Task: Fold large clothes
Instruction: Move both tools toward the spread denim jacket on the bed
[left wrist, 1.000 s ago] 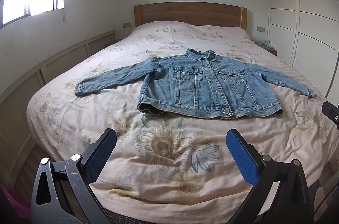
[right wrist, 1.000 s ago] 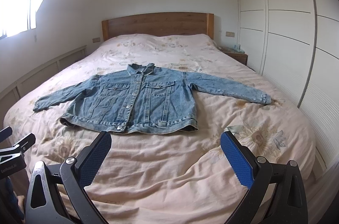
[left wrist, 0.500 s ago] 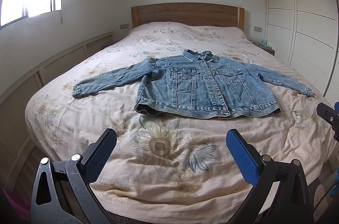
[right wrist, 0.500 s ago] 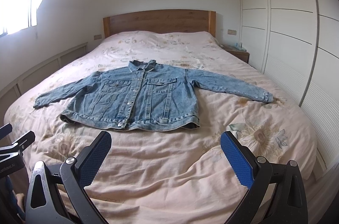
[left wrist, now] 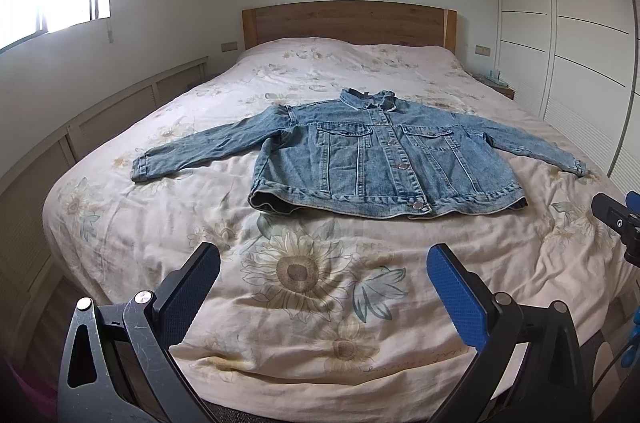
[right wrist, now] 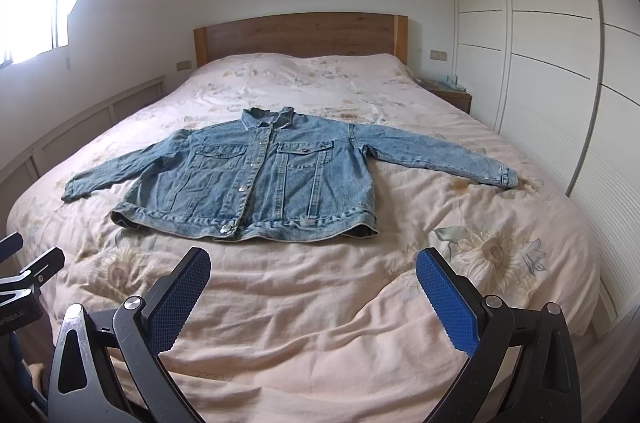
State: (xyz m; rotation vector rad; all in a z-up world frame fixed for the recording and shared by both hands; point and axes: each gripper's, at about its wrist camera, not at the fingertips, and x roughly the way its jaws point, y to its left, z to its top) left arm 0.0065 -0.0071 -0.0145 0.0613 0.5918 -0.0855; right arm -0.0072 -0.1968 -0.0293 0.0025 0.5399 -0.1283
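We see the denim jacket (left wrist: 384,163) flat on the bed (left wrist: 160,215), buttoned front up, both sleeves spread wide. Our left gripper (left wrist: 323,279) hovers at the foot, jaws wide apart, holding nothing; the right gripper (right wrist: 313,283) likewise. Only the right view shows the nightstand (right wrist: 450,94) clearly beside the wardrobe (right wrist: 540,63).

place: home bedroom | cues: bed (left wrist: 168,223) with wooden headboard (left wrist: 348,23), floral duvet (right wrist: 320,303), white wardrobe (right wrist: 540,63), nightstand (right wrist: 452,95)
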